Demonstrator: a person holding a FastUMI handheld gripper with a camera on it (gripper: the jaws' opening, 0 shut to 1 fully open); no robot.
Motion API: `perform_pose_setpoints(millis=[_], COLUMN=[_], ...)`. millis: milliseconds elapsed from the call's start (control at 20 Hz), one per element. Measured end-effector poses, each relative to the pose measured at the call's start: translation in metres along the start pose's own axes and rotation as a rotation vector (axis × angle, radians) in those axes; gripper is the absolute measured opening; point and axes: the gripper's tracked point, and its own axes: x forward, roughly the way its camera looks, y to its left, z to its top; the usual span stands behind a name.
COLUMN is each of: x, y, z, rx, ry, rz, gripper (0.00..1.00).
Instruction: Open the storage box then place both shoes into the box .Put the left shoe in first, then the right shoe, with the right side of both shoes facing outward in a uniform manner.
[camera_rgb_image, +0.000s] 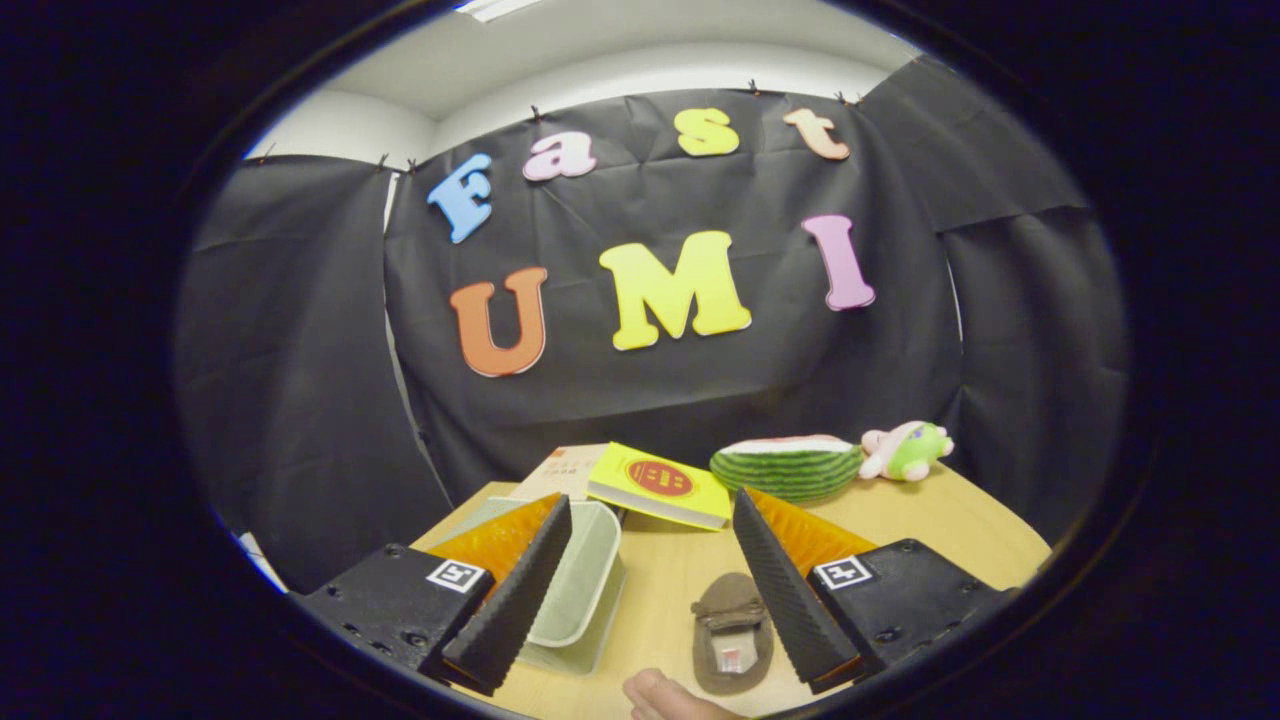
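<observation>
The hand-held gripper (650, 515) is spread wide above the desk (670, 580) and pinches nothing. Between its fingers lies a brown shoe (730, 632) on the desk, close to the right finger. Left of the shoe, partly behind the left finger, stands the pale green box (580, 590), its inside open to view. Beyond the shoe lies a yellow book (660, 485), and right of the book a watermelon toy (787, 465) and a plush toy (908, 451). A hand (670, 698) shows just in front of the shoe.
</observation>
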Motion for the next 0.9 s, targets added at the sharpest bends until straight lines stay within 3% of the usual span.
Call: perform_pose_setpoints(millis=[100,300,450,600,800,900], x=[0.02,0.051,0.076,0.101,0.11,0.123], y=[0.004,0.029,0.029,0.037,0.06,0.057], z=[-0.016,-0.058,-0.089,-0.109,-0.119,-0.125], rx=[0.026,0.178,0.178,0.242,0.421,0.461], ry=[0.077,0.304,0.457,0.545,0.648,0.678], rz=[0.038,0.209,0.247,0.318,0.48,0.506], gripper=[1.0,1.0,1.0,1.0,0.99,0.99])
